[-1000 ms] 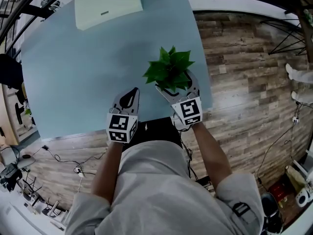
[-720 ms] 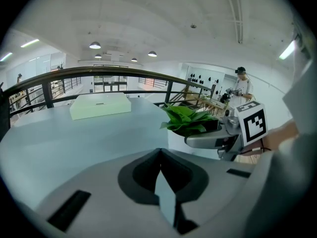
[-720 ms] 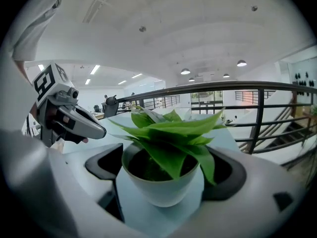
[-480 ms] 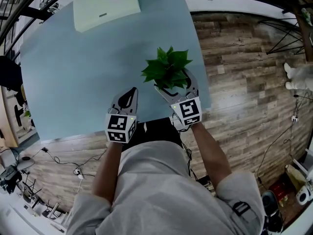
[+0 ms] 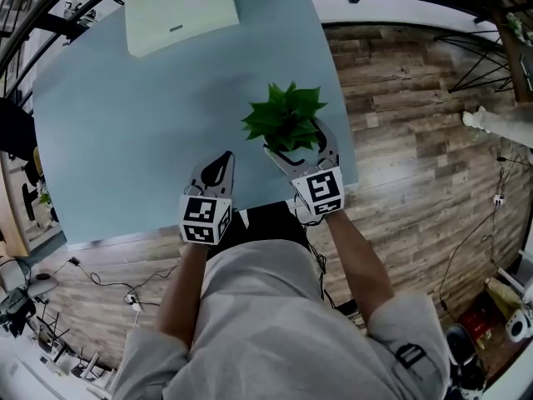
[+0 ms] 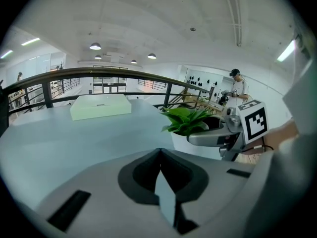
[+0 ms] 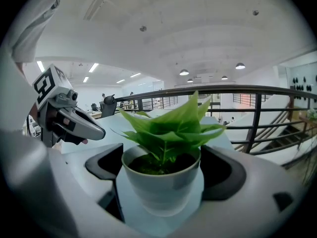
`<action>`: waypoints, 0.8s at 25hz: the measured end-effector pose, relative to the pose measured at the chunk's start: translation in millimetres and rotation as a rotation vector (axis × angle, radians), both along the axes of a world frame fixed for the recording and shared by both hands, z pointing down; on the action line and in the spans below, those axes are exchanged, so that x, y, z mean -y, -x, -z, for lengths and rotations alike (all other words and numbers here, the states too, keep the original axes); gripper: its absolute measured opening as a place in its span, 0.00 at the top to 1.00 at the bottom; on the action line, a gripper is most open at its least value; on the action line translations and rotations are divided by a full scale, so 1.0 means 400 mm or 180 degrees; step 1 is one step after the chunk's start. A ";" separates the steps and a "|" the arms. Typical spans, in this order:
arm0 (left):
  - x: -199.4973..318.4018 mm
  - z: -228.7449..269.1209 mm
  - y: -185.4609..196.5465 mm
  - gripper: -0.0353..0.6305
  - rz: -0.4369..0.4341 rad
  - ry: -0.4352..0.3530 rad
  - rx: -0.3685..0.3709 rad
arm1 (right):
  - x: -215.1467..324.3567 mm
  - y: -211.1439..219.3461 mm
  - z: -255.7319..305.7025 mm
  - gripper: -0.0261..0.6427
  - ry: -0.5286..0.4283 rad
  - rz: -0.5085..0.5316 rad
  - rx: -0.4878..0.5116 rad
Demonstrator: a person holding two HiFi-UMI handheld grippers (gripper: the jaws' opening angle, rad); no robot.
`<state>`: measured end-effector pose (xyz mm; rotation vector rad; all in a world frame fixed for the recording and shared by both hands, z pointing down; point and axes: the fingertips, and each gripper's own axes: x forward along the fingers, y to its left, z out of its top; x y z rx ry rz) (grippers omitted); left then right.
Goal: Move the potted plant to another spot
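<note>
In the head view, a pale blue rectangular table [image 5: 125, 140] is standing on a brown wooden plank floor [image 5: 408, 98]. The potted plant [image 5: 286, 117] — broad green leaves in a small round white pot — is sitting near the table's 4 o'clock corner. The right gripper [image 5: 298, 147] is reaching in from 6 o'clock, its two jaws hugging the pot on either side. The left gripper [image 5: 223, 161] is hovering at the plant's 8 o'clock, apart from it, over the near table edge. A flat pale green rectangular box [image 5: 179, 7] is lying at the table's 12 o'clock edge.

In the left gripper view, the left gripper [image 6: 161, 182] is showing its jaws pressed together with nothing between them. The potted plant [image 6: 188, 120] is standing at 2 o'clock, with the right gripper [image 6: 218, 135] clasping it. The box [image 6: 100, 106] is resting at 11 o'clock on the table [image 6: 59, 143], and a dark metal railing [image 6: 99, 73] is running behind it.

In the right gripper view, the right gripper [image 7: 163, 172] is gripping the potted plant [image 7: 158, 192] — the dark pads are pressing the white pot's wall at 9 and 3 o'clock. Whether the pot is touching the table cannot be told. The left gripper [image 7: 74, 123] is showing at 9 o'clock, and the railing [image 7: 223, 90] is crossing behind the leaves.
</note>
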<state>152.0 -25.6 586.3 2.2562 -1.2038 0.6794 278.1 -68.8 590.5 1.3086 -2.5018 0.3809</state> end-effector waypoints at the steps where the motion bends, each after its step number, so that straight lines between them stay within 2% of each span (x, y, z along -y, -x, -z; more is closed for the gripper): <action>1: -0.001 0.001 0.002 0.93 -0.0007 -0.0008 0.0000 | -0.003 0.003 0.002 0.23 -0.0001 0.0000 -0.0004; 14: 0.032 0.044 0.114 0.93 0.0108 -0.0161 -0.0074 | 0.025 0.098 0.078 0.23 -0.0164 0.0067 -0.0030; 20: 0.042 0.066 0.168 0.93 0.0254 -0.0236 -0.0109 | 0.039 0.150 0.127 0.23 -0.0265 0.0172 -0.0047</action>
